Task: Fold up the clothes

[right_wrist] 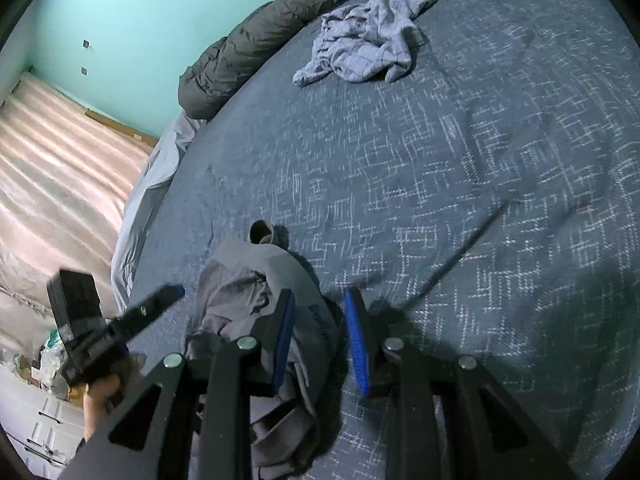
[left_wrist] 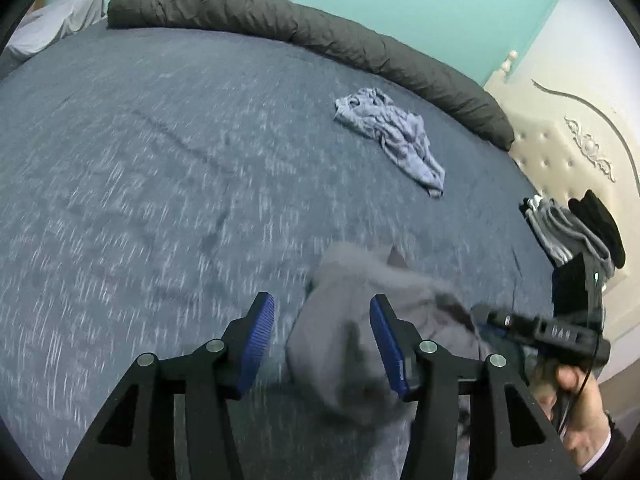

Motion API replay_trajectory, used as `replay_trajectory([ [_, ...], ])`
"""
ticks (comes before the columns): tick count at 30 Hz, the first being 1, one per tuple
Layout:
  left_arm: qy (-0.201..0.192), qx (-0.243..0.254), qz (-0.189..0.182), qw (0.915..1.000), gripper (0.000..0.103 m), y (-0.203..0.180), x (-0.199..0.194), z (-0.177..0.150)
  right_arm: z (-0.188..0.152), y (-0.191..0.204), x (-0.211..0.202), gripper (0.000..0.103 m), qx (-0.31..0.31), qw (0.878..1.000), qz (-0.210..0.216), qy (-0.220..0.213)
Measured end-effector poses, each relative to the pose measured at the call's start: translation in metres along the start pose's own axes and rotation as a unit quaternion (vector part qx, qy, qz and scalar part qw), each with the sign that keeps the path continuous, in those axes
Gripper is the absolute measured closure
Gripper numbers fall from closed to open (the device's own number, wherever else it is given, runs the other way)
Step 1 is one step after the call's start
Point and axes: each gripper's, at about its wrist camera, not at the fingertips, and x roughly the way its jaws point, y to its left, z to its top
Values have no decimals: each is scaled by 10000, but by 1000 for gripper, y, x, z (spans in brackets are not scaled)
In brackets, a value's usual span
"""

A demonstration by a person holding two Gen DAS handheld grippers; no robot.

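A crumpled grey garment (right_wrist: 260, 320) lies near the bed's (right_wrist: 460, 200) edge, below both grippers. The left gripper (left_wrist: 322, 340) and right gripper (right_wrist: 320, 340) hover over it with fingers spread apart, gripping nothing. A crumpled light blue garment (left_wrist: 394, 140) lies well apart, near the rolled dark duvet (left_wrist: 320, 36).

One bed (left_wrist: 160, 160). One rolled-up dark blanket (left_wrist: 320, 36). Three lots of clothes: one grey bundle (left_wrist: 360, 320), one crumpled light blue piece (left_wrist: 396, 140), one small folded pile (left_wrist: 576, 232). Two hand-held grippers, left hand-held gripper (left_wrist: 322, 340) and right hand-held gripper (right_wrist: 320, 340)
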Motion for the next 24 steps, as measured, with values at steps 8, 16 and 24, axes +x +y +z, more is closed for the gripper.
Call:
replay_trajectory([
  [8, 300, -299, -362, 9984, 51, 1, 45, 11, -2, 3, 17, 77, -154, 9995, 72, 258],
  [16, 270, -68, -293, 9992, 101, -10, 44, 9, -4, 18, 20, 92, -505, 9982, 168, 259],
  [24, -332, -336, -16, 9989, 101, 10, 16, 19, -3, 20, 17, 89, -511, 9984, 221, 133],
])
